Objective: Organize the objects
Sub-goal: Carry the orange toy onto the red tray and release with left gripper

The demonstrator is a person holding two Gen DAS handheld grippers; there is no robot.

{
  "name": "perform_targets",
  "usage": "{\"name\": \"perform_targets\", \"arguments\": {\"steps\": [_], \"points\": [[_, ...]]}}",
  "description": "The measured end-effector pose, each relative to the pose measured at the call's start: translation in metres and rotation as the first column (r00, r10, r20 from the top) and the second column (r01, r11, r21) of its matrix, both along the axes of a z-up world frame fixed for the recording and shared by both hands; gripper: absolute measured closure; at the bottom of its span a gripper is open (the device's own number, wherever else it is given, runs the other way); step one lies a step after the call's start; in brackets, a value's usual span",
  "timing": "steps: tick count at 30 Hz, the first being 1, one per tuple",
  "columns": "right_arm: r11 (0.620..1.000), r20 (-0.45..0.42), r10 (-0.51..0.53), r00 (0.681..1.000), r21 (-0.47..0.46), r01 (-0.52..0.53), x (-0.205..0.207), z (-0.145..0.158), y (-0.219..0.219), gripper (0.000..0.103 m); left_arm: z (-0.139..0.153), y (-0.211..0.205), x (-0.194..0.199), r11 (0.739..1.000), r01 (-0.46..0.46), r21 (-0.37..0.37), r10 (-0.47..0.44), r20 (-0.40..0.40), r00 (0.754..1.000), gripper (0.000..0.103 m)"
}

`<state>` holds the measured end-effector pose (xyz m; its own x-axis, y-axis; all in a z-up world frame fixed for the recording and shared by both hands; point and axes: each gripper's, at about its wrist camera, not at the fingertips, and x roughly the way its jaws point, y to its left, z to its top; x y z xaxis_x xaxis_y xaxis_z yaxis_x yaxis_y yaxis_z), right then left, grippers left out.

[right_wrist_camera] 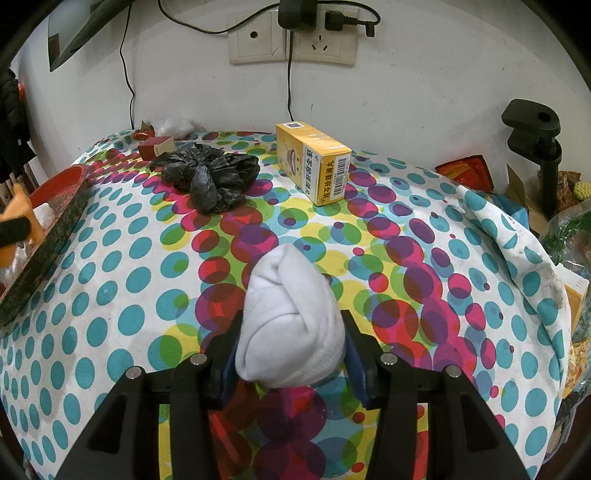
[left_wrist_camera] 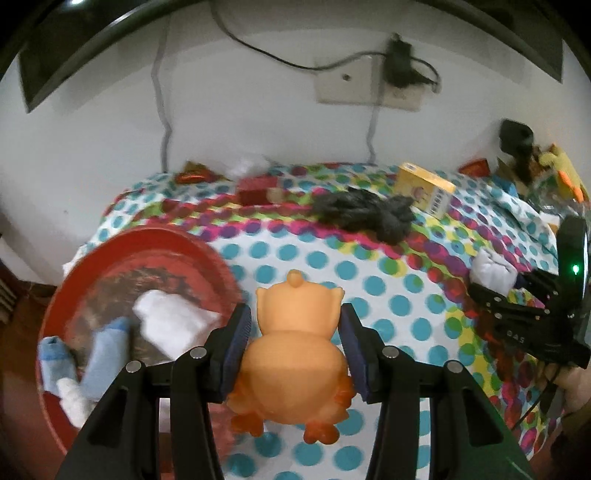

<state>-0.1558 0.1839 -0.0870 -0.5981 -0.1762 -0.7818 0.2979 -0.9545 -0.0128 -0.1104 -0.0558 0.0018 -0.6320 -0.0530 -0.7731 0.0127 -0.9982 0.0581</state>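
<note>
My left gripper (left_wrist_camera: pixel 295 325) is shut on an orange plastic animal toy (left_wrist_camera: pixel 295 343), held above the dotted tablecloth, just right of a round red basin (left_wrist_camera: pixel 85 266). The basin holds a white cloth (left_wrist_camera: pixel 170 325) and blue and white socks (left_wrist_camera: pixel 92 354). My right gripper (right_wrist_camera: pixel 291 332) is shut on a rolled white sock (right_wrist_camera: pixel 291 325) above the table's middle; it also shows at the right of the left wrist view (left_wrist_camera: pixel 491 273). The basin's dark side (right_wrist_camera: pixel 48 236) and the orange toy (right_wrist_camera: pixel 18 210) show at the left edge of the right wrist view.
A crumpled black plastic bag (right_wrist_camera: pixel 210 173), a yellow carton (right_wrist_camera: pixel 317 162) and a small red box (right_wrist_camera: pixel 155 146) lie toward the back of the table by the wall. A black clamp stand (right_wrist_camera: pixel 535 147) and cluttered packets stand at the right edge. Cables hang from wall sockets (right_wrist_camera: pixel 295 33).
</note>
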Motion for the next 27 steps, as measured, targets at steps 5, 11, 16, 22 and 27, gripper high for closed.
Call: {"name": "perform_targets", "arguments": {"steps": [5,11,16,22,27], "points": [[1.0,0.0,0.0,1.0,0.0,0.0,0.0,0.0,0.0,0.054,0.012,-0.044,0.007,0.996,-0.084,-0.005,0.084,-0.012,0.996,0.057],[1.0,0.0,-0.001,1.0,0.001,0.001,0.0,0.0,0.0,0.054,0.015,-0.1,0.012,0.981,-0.191,-0.028,0.191,-0.01,0.982,0.057],[1.0,0.0,-0.001,1.0,0.001,0.001,0.0,0.0,0.0,0.054,0.002,-0.146,0.01,0.962,-0.271,-0.029,0.271,0.028,0.962,0.057],[1.0,0.0,-0.002,1.0,0.001,0.002,0.0,0.0,0.0,0.054,-0.012,-0.189,0.008,0.936,-0.351,-0.02,0.352,0.048,0.935,0.057],[1.0,0.0,-0.002,1.0,0.001,0.002,0.0,0.0,0.0,0.054,-0.02,-0.214,0.004,0.913,-0.408,-0.018,0.408,0.066,0.911,0.057]]}}
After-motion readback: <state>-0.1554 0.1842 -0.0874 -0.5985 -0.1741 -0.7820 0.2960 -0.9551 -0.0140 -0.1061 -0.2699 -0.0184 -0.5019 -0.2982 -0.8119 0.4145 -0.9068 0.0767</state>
